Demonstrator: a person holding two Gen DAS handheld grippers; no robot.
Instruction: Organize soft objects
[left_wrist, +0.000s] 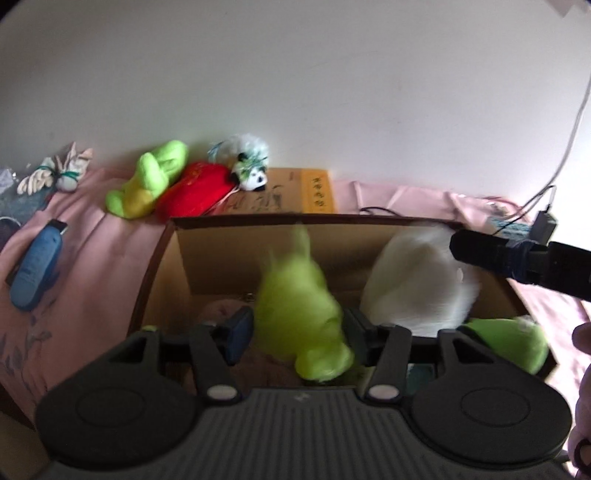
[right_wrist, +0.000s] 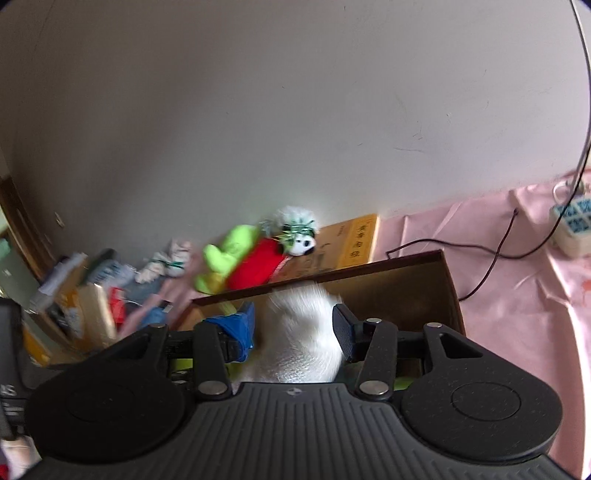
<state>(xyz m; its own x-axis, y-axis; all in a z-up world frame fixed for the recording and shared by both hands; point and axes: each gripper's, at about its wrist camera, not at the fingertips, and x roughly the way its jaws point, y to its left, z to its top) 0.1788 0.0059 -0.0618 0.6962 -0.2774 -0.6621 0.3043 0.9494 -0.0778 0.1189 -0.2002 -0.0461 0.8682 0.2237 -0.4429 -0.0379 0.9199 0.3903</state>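
Left hand-held gripper (left_wrist: 299, 332) tilts down over the cardboard box (left_wrist: 221, 251), jaws spread w/ a blurred green plush (left_wrist: 303, 314) between them; can't tell if pads touch it. Right hand-held gripper (right_wrist: 295, 328) points flatter over the same box, jaws apart around a white plush (right_wrist: 299, 343). Left view only: blue slipper (left_wrist: 35, 266). Right view only: power strip (right_wrist: 572, 229) on pink cloth (right_wrist: 517, 295).

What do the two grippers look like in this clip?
Both are matte black, with a ribbed central plate flanked by round discs and silver pivot pins. The left gripper has one blue pad and one black; the right gripper has blue tape on one finger.
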